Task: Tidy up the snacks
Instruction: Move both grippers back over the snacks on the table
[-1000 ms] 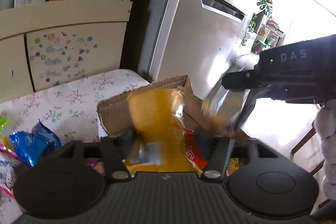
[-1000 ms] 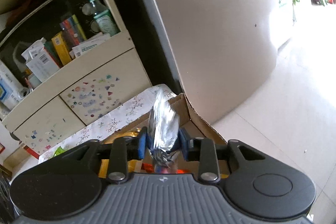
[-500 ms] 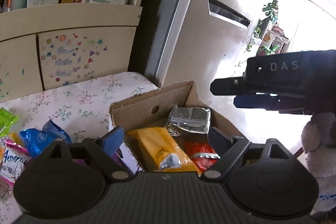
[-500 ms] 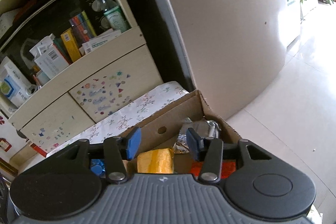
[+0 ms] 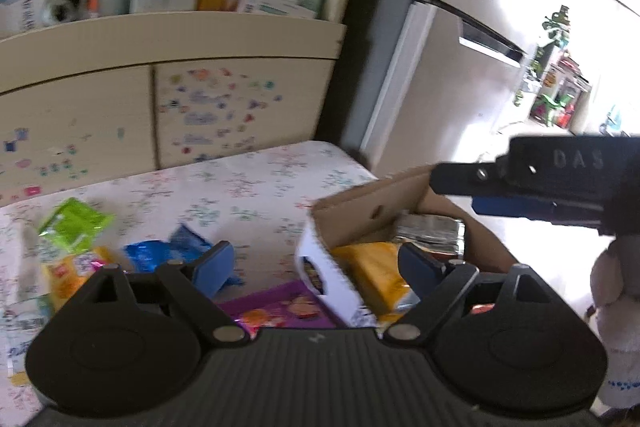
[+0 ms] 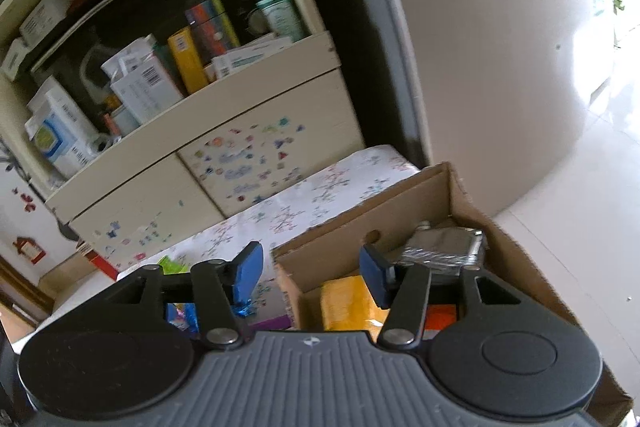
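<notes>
Two hand-held grippers hover above a table (image 5: 248, 183) covered in a white flowered cloth. At its right end sits an open cardboard box (image 6: 384, 223), its near side white with print. Inside the box lie a yellow snack packet (image 5: 380, 267), a silver foil packet (image 6: 444, 251) toward the far corner, and something orange-red, mostly hidden.

The left gripper (image 5: 316, 263) has its blue-padded jaws spread wide, straddling the box's left wall, with nothing gripped. The right gripper (image 6: 312, 271) has just been opening its jaws; they stand apart over the box's near left corner, gripping nothing. In the left view it shows as a dark bar (image 5: 532, 183) reaching in from the right.

On the cloth left of the box lie loose snacks: a blue packet (image 5: 168, 253), a green packet (image 5: 74, 223), a yellow-orange packet (image 5: 74, 271) and a purple packet (image 5: 276, 307) just beside the box.

Behind stand a cream cabinet (image 6: 256, 155) dotted with stickers and a pale refrigerator (image 6: 488, 75).
</notes>
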